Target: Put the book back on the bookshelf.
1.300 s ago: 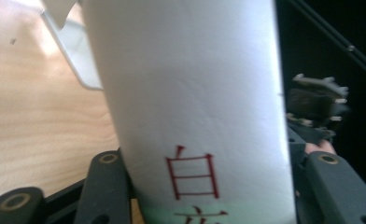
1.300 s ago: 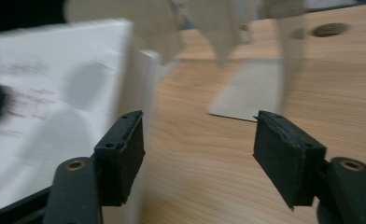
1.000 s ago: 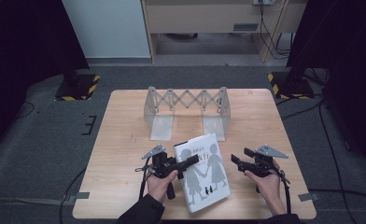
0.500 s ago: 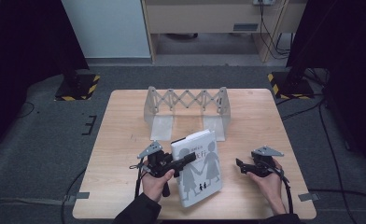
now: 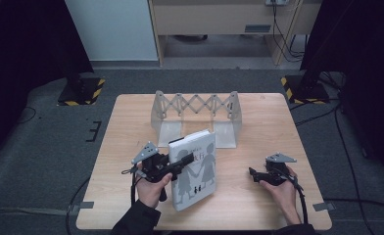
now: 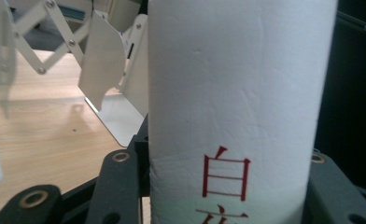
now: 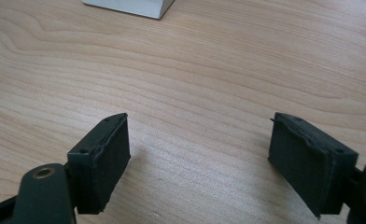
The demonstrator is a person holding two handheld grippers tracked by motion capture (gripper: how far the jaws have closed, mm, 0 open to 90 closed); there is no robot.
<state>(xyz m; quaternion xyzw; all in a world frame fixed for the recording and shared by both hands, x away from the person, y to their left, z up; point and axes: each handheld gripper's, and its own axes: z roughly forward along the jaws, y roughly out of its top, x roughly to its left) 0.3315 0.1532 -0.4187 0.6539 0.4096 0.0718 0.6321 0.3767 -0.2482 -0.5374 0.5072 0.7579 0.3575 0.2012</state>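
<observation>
White book (image 5: 196,169), tilted up near the table's (image 5: 258,210) six o'clock edge, sits clamped by its spine in the left gripper (image 5: 173,165); red characters show in that gripper's view. Right gripper (image 7: 197,156), at four o'clock, has just been opening, nothing between its jaws.

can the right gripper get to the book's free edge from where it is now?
Probably yes. The right gripper is open and empty, and bare table lies between it and the book, whose spine the left gripper holds tilted up, leaving the right edge exposed.
</observation>
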